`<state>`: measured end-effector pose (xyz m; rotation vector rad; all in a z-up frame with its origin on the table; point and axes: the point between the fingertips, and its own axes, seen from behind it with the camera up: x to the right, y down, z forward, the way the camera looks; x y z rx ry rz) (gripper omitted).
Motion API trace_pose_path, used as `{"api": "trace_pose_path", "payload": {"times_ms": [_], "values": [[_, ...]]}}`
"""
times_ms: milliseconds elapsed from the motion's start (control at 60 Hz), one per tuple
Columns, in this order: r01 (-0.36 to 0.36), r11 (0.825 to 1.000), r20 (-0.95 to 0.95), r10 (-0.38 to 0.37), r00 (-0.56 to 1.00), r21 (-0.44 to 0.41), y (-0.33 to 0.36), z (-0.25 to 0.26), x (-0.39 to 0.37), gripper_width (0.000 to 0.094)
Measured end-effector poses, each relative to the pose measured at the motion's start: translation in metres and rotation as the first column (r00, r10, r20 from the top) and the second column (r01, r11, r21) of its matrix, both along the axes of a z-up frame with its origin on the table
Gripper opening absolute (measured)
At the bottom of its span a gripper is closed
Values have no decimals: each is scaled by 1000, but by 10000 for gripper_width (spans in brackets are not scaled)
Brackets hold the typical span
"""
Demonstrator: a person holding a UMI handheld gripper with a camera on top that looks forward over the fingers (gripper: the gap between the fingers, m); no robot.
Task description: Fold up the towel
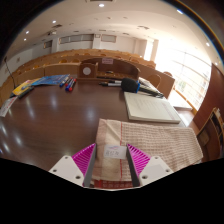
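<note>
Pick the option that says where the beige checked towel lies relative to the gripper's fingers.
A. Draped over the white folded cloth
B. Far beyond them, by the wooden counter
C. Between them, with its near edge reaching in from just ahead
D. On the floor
C: the beige checked towel spreads on the dark wooden table with its near edge between the pink pads of the gripper.

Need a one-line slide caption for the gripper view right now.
Gripper shut on a beige towel on a wooden table, a white folded cloth beyond.
</note>
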<state>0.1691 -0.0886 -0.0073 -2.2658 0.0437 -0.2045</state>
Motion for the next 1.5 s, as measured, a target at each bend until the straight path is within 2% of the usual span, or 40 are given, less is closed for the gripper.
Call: {"api": "trace_pose_path", "payload": {"times_ms": [50, 100, 117, 267, 350, 450, 567, 683, 800, 867, 917, 950, 1033, 1083, 1167, 1500], "values": [[-10, 1000, -7, 10, 1000, -1, 4, -3, -1, 365], [0, 1000, 56, 0, 998, -2, 4, -2, 10, 98], [10, 1000, 75, -11, 997, 4, 5, 0, 14, 79], [2, 1000, 5, -2, 1000, -14, 1, 0, -1, 43], [-50, 999, -127, 47, 991, -18, -9, 16, -32, 42], [-123, 990, -246, 136, 960, 68, -16, 65, -62, 42], [-113, 971, -365, 185, 913, 210, -17, 139, -59, 43], [-38, 969, -363, 129, 923, 245, -12, 161, -2, 43], [56, 983, -319, 2, 948, 173, -14, 112, 77, 51], [101, 989, -292, -66, 954, 107, -13, 84, 102, 95], [117, 991, -258, -96, 961, 67, -17, 60, 121, 204], [127, 991, -228, -114, 967, 44, -28, 46, 140, 326], [175, 984, -141, -170, 975, 24, -35, 33, 170, 707], [194, 980, -99, -190, 977, 34, -45, 38, 186, 804], [205, 977, -62, -201, 978, 62, -54, 51, 195, 852], [127, 980, -29, -124, 992, 150, -137, 141, 126, 845]]}}
